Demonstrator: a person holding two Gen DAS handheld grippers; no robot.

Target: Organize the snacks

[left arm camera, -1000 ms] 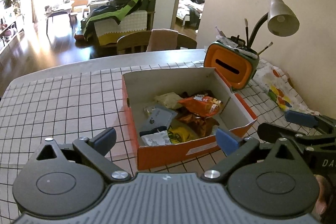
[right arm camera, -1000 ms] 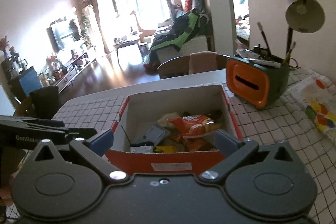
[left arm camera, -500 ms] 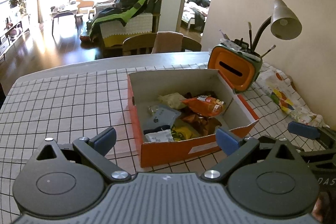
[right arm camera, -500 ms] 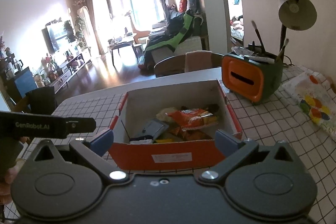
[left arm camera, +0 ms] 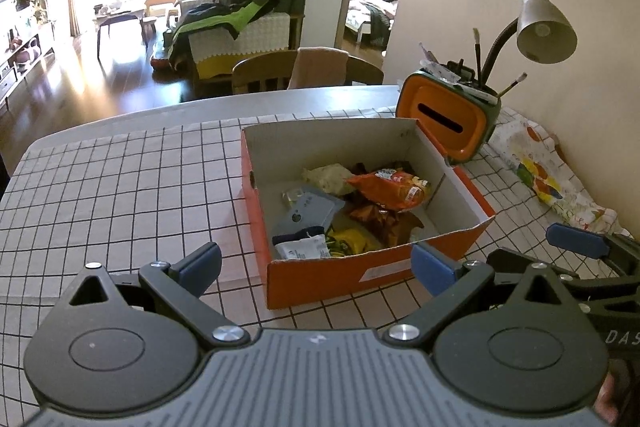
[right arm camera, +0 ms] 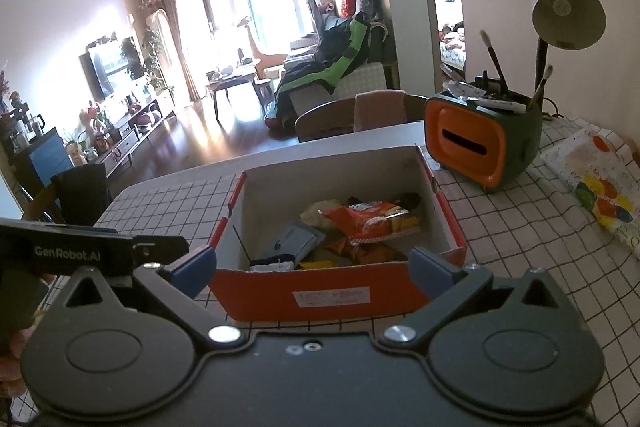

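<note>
An orange cardboard box (left arm camera: 332, 279) stands on the checked tablecloth and holds several snack packets. On top lie an orange packet (left arm camera: 390, 187), a grey pouch (left arm camera: 308, 211) and a pale packet (left arm camera: 328, 177). The box also shows in the right wrist view (right arm camera: 320, 299), with the orange packet (right arm camera: 368, 221) inside. My left gripper (left arm camera: 316, 265) is open and empty, just short of the box's near wall. My right gripper (right arm camera: 312, 265) is open and empty, in front of the box. The right gripper's finger (left arm camera: 576, 241) shows at the right of the left wrist view.
An orange and green pen holder (left arm camera: 448, 123) with brushes stands behind the box, beside a desk lamp (left arm camera: 544, 27). A colourful printed cloth (left arm camera: 548, 175) lies at the right. The table's far edge (left arm camera: 160, 115) and a wooden chair (left arm camera: 272, 71) are beyond.
Both grippers have drawn back and risen a little from the box, which now looks smaller and farther. Both stay open and empty. The snacks have not moved.
</note>
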